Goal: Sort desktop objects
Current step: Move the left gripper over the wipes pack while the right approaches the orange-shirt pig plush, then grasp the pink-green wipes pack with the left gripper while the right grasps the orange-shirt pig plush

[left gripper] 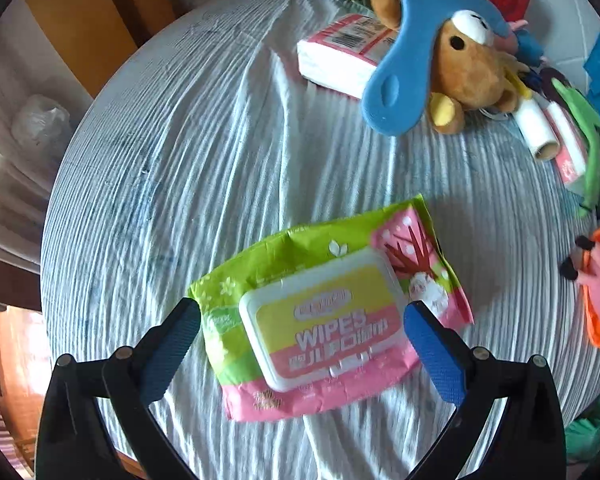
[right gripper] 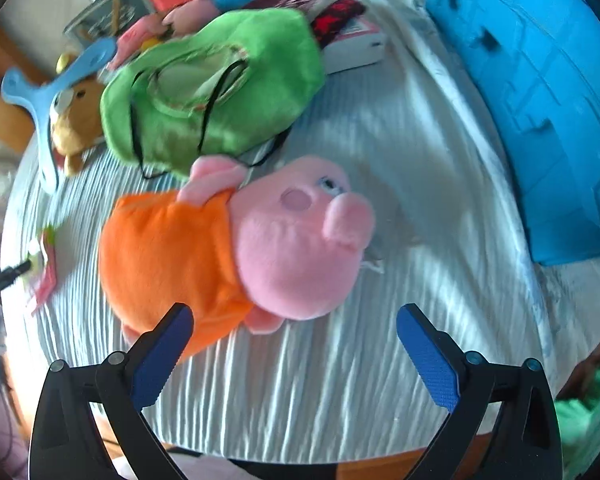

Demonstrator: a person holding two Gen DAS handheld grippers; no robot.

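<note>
A green and pink pack of wipes (left gripper: 324, 320) with a yellow lid lies flat on the white striped cloth (left gripper: 204, 168). My left gripper (left gripper: 302, 344) is open, its blue pads on either side of the pack's near half, not closed on it. A pink pig plush in an orange dress (right gripper: 236, 248) lies on its side in the right wrist view; its edge shows in the left wrist view (left gripper: 598, 280). My right gripper (right gripper: 296, 352) is open and empty, just short of the pig, the left pad by the orange dress.
A brown bear plush (left gripper: 468, 68) under a blue plastic three-armed toy (left gripper: 412, 60), a tissue pack (left gripper: 340, 52), a lint roller (left gripper: 538, 128) and a green cloth bag (right gripper: 216, 92) crowd the far side. A blue crate (right gripper: 532, 100) stands at the right. The round table's edge is near.
</note>
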